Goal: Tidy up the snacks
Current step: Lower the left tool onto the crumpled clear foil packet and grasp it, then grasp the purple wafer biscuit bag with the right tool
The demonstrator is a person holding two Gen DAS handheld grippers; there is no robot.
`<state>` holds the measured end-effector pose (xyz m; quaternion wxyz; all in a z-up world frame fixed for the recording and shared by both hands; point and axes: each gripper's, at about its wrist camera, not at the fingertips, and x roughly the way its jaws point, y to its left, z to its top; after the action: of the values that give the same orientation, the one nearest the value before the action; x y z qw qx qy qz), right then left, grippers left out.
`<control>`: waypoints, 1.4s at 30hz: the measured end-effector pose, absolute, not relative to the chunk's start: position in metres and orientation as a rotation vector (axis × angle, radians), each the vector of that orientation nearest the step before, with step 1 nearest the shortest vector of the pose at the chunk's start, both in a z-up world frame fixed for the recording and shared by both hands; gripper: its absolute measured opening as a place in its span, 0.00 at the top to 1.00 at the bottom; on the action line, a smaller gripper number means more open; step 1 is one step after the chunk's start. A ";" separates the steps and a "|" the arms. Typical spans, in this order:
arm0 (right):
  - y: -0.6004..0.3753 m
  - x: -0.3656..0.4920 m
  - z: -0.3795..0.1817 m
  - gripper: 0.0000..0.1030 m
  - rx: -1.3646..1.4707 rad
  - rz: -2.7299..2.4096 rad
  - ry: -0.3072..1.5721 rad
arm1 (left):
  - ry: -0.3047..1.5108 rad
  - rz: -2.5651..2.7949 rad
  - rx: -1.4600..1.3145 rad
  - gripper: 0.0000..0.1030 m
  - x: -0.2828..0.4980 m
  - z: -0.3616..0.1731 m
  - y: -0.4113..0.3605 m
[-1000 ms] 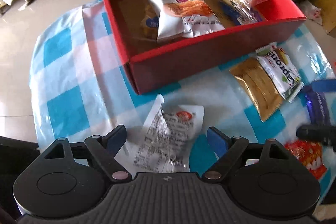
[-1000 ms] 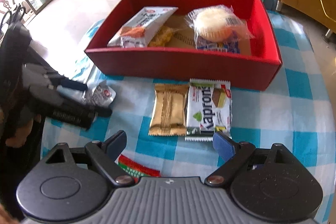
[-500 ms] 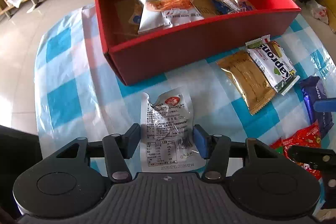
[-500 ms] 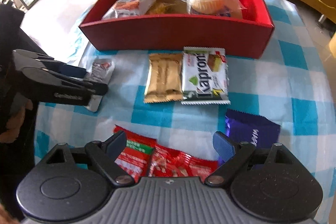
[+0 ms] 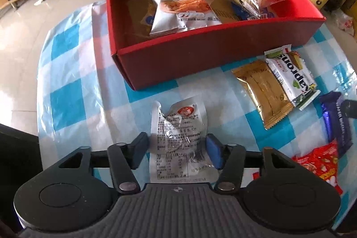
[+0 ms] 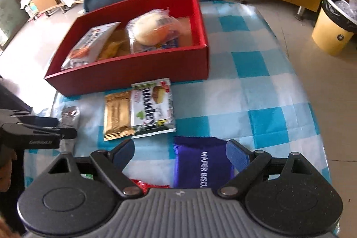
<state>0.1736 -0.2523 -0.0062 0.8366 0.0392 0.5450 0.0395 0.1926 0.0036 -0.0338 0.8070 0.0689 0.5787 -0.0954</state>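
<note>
The crinkled silver snack packet (image 5: 178,139) lies on the checked table (image 5: 73,104) just in front of the red box (image 5: 200,55), between the fingers of the left gripper (image 5: 177,150); its jaws are opening, the pads right at the packet's edges. The right gripper (image 6: 181,154) stands wide above the purple wafer packet (image 6: 200,162), gripping nothing.

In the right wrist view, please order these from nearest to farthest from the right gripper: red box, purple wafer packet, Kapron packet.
1. purple wafer packet, between the open fingers of the right gripper.
2. Kapron packet, ahead on the cloth.
3. red box, behind the packets.
</note>
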 end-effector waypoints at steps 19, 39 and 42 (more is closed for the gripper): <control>-0.251 0.172 -0.057 0.01 -0.010 0.031 1.272 | 1.230 -0.169 0.100 0.13 0.205 -0.042 -0.003; -0.253 0.167 -0.038 0.40 0.014 0.047 1.204 | 1.227 -0.113 0.072 0.40 0.202 -0.031 -0.007; -0.259 0.167 -0.033 0.40 0.028 0.044 1.180 | 1.221 -0.120 0.051 0.40 0.202 -0.027 -0.006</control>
<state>0.1674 -0.2592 -0.0327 0.8305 0.0131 0.5564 0.0208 0.2021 -0.0056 -0.0266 0.8175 0.0240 0.5727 -0.0561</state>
